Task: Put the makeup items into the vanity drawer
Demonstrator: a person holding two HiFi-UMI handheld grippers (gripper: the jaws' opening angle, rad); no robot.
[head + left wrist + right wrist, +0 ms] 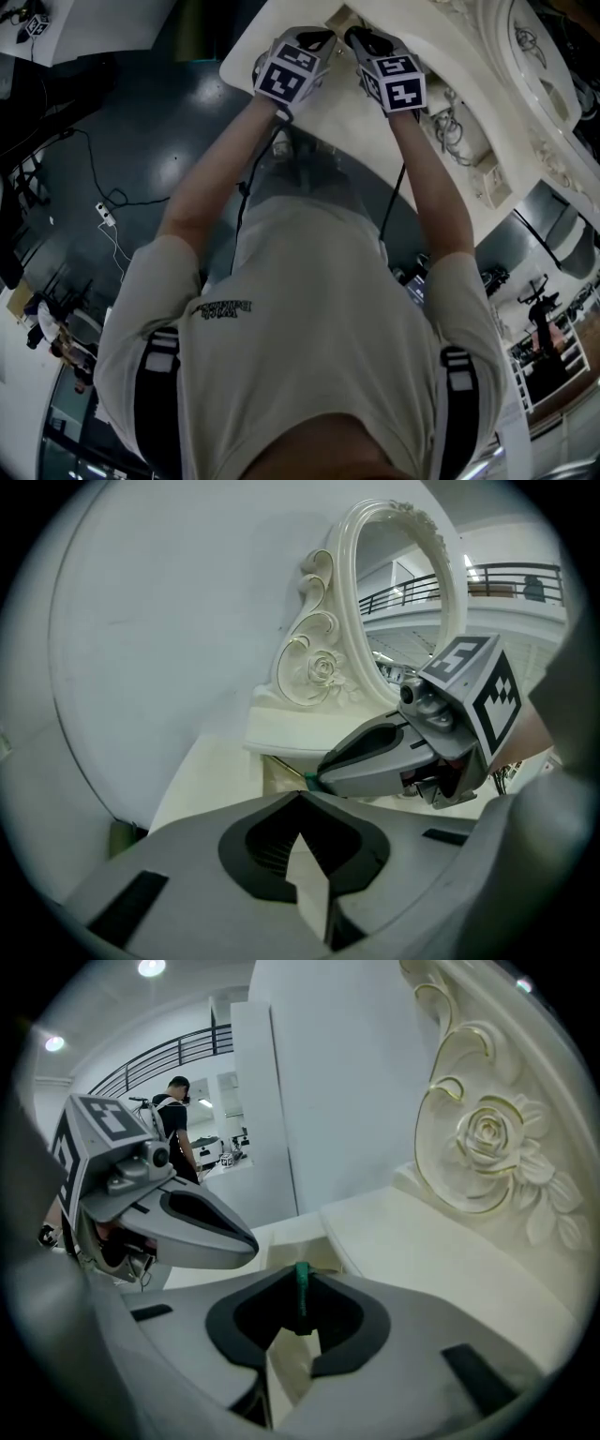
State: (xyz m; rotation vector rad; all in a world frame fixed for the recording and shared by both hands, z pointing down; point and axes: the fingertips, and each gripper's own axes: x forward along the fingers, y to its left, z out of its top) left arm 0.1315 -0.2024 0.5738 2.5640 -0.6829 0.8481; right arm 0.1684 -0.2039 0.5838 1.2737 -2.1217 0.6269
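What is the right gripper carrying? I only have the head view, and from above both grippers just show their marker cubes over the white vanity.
Observer: In the right gripper view, the right gripper has a thin green stick standing upright between its jaws, and the tips look closed on it.
Operator: And the other one?
Observer: The left gripper is empty. In its own view the jaw tips meet with nothing between them.
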